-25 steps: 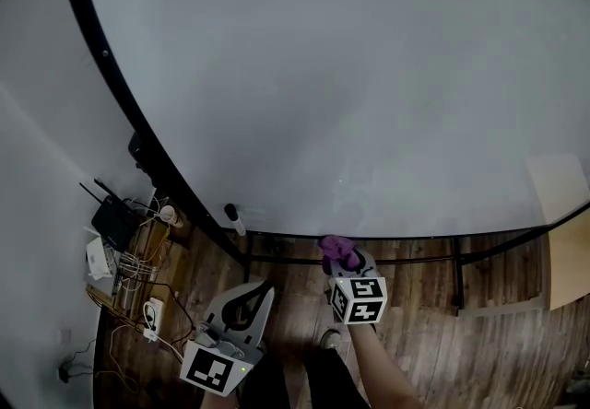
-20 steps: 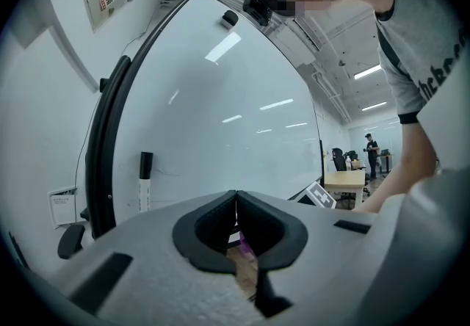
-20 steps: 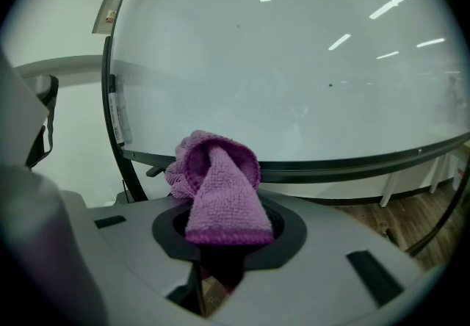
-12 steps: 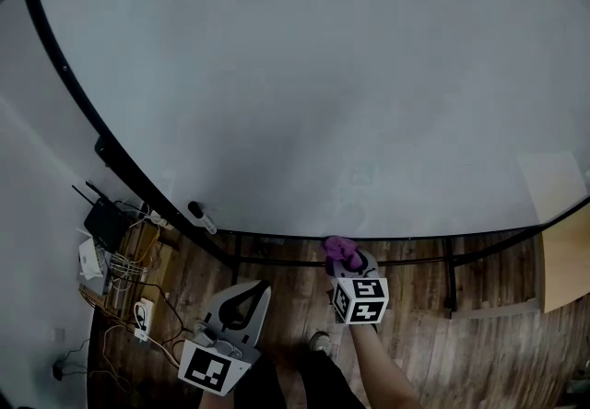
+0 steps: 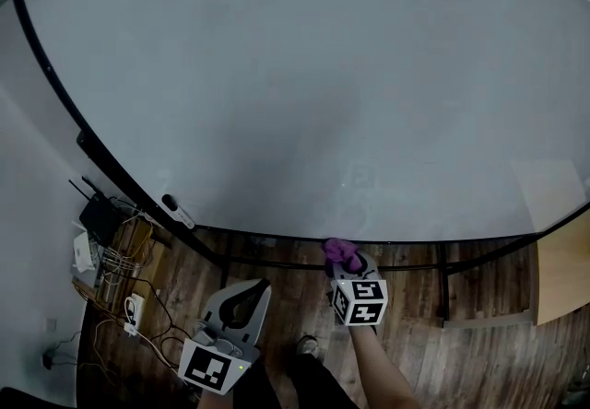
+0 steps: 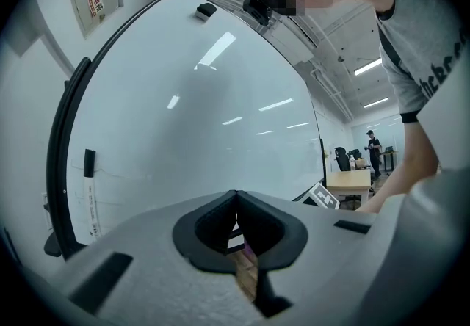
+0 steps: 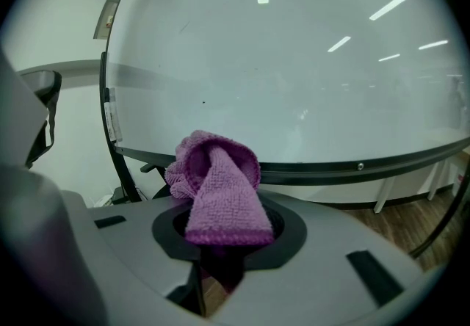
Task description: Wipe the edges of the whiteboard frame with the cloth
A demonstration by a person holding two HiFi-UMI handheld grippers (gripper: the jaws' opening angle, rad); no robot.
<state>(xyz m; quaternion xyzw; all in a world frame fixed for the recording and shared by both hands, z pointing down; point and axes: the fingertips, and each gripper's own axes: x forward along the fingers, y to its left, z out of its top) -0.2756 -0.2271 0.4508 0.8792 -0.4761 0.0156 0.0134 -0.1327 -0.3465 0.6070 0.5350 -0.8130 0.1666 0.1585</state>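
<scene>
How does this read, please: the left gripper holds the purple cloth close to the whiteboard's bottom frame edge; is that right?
Not quite: the right gripper, not the left, holds the purple cloth close to the whiteboard's bottom frame edge. The right gripper view shows it clamped in the jaws; the left gripper is shut on nothing.

Lower edge: whiteboard frame (image 5: 442, 239) is open to reach from the floor (image 5: 479, 343) side.
Below it: stand crossbar (image 5: 277, 262) runs just under.
Left corner: marker (image 5: 178, 211) sits at the frame, with cables (image 5: 120, 274) underneath.
Right end: desk (image 5: 560, 274) stands near.
</scene>
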